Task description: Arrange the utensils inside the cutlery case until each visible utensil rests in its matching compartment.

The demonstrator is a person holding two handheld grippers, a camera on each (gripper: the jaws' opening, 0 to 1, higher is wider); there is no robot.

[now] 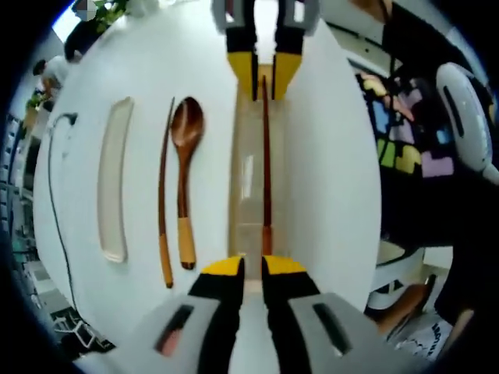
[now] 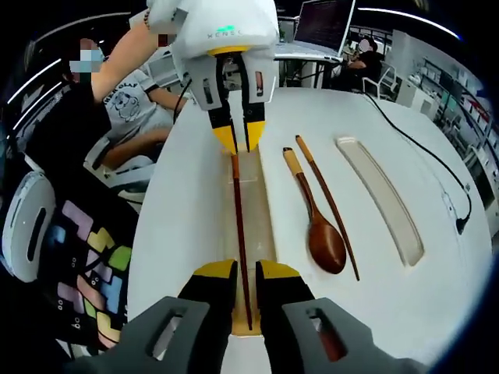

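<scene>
Nearest in the right gripper view, the right gripper (image 2: pixel 246 274) pinched one end of a dark brown chopstick (image 2: pixel 240 234) lying along the clear case (image 2: pixel 261 210); the left gripper (image 2: pixel 239 142) pinched its far end. Beside the case lay a wooden spoon (image 2: pixel 321 230), another chopstick (image 2: pixel 331 204), then the pale lid (image 2: pixel 382 199) on the white table (image 2: pixel 187 234)

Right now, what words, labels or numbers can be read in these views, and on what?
Short lettering on the white body of the left gripper: too blurred to quote.
Print on a seated person's grey T-shirt: blurred, unreadable.
Text on the laptop screen: too small to read.
</scene>
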